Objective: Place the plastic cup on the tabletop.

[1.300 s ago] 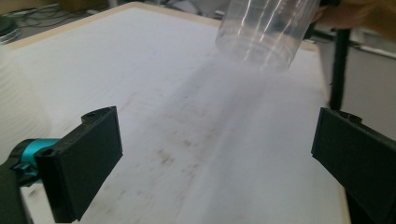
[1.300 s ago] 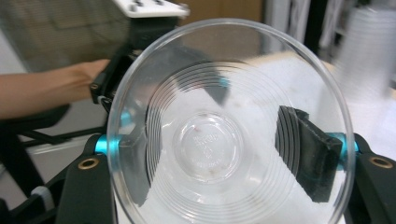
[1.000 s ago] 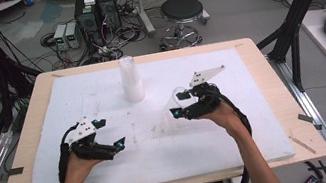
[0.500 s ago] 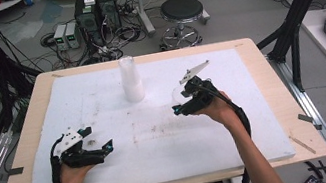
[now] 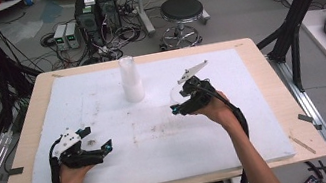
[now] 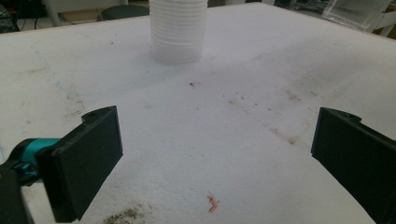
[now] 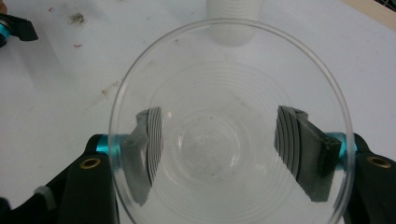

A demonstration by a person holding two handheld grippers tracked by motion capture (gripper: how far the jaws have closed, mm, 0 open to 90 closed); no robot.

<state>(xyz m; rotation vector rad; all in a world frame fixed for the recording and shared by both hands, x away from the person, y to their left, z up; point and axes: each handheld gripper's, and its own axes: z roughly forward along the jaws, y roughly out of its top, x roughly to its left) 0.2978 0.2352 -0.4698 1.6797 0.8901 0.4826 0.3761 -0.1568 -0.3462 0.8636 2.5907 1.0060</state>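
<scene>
From the high view, I stand at a light wooden table (image 5: 21,132) topped with a stained white foam board (image 5: 238,124). Past the far edge lie a grey concrete floor, tangled cables, two black computer towers (image 5: 96,9), two small grey boxes (image 5: 65,35) and one round black stool (image 5: 181,12). Black frame posts stand at both sides. One stack of clear plastic cups (image 5: 131,79) stands upright near the far middle of the board. My left gripper (image 5: 93,142) rests low at the near left, jaws spread and empty. My right gripper (image 5: 174,103) sits right of centre, holding one clear cup (image 5: 175,98) above the board, well apart from the stack.

In the left gripper view, my two black jaws stand wide apart over bare, speckled foam, with nothing between them. A small orange scrap (image 6: 212,203) lies near them, and the cup stack (image 6: 178,30) stands ahead.

In the right gripper view, my two jaws are clamped on the sides of the single clear cup (image 7: 229,140), whose open mouth faces the camera. The stack (image 7: 233,18) shows beyond its rim, and my left gripper's tip (image 7: 14,29) sits at the top left corner.
</scene>
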